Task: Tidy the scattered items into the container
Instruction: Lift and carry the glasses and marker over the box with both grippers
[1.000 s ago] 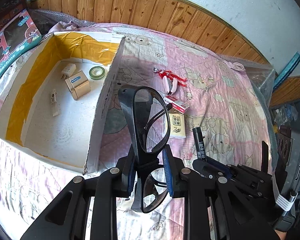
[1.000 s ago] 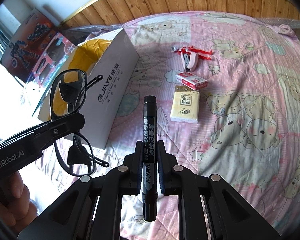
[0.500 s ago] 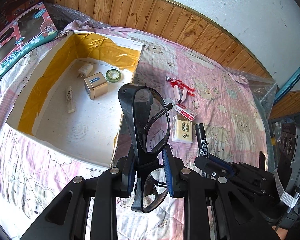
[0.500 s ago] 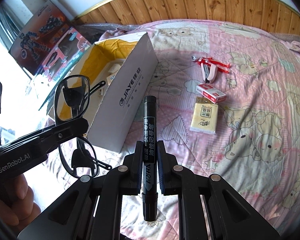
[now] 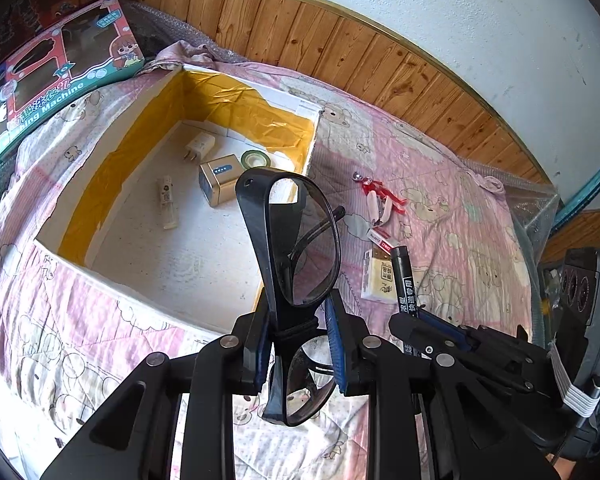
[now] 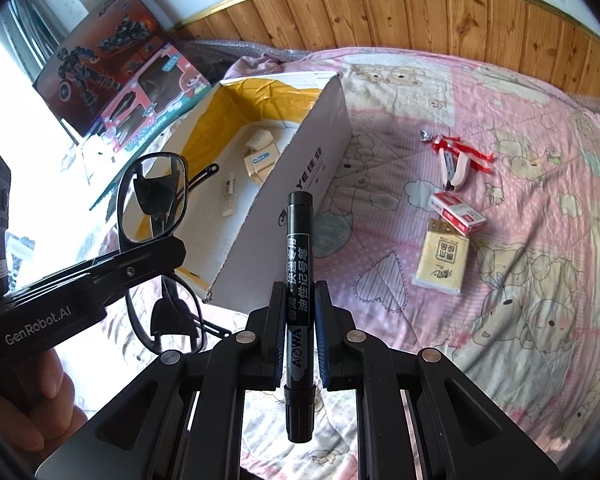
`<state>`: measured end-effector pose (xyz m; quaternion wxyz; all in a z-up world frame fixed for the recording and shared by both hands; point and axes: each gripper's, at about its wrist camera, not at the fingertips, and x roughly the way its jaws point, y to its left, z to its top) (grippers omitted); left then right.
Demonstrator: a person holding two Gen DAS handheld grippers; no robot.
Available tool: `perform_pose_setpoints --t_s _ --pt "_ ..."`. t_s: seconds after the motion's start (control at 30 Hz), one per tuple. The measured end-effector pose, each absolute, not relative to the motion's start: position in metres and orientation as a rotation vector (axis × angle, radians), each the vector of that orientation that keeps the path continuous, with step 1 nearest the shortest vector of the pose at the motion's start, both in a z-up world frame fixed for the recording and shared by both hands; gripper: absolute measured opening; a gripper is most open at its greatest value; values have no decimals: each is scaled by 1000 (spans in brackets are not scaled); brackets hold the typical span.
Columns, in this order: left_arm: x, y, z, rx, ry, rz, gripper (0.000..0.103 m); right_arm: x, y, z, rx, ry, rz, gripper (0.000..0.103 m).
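A: Left claw [image 5: 300,344] status?
B: Clamped on black-framed glasses [image 5: 296,248] at the bridge, one lens up, held above the near edge of the open box [image 5: 112,184].
A: Right claw [image 6: 300,336]?
B: Pinching a black marker [image 6: 299,280] upright, beside the box's white outer wall.
A: Surroundings?
B: Pink cartoon quilt [image 6: 540,280] on a bed; wood-panelled wall [image 5: 340,52] behind it.

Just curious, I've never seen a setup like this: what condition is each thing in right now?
Left gripper: shut on glasses.
Right gripper: shut on marker.
Glasses: folded, held upright.
Marker: capped, held.
Box: open, partly filled.
Stapler: lying on bedspread.
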<state>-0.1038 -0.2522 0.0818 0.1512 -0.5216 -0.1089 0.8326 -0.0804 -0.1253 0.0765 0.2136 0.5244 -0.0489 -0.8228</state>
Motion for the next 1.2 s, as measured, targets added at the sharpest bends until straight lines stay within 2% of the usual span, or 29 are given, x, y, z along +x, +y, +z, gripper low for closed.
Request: perform_pose_setpoints --t_s 1.2 --pt "-163 -323 77 -1508 -480 2509 26 -135 -223 93 1400 -74 -2143 13"
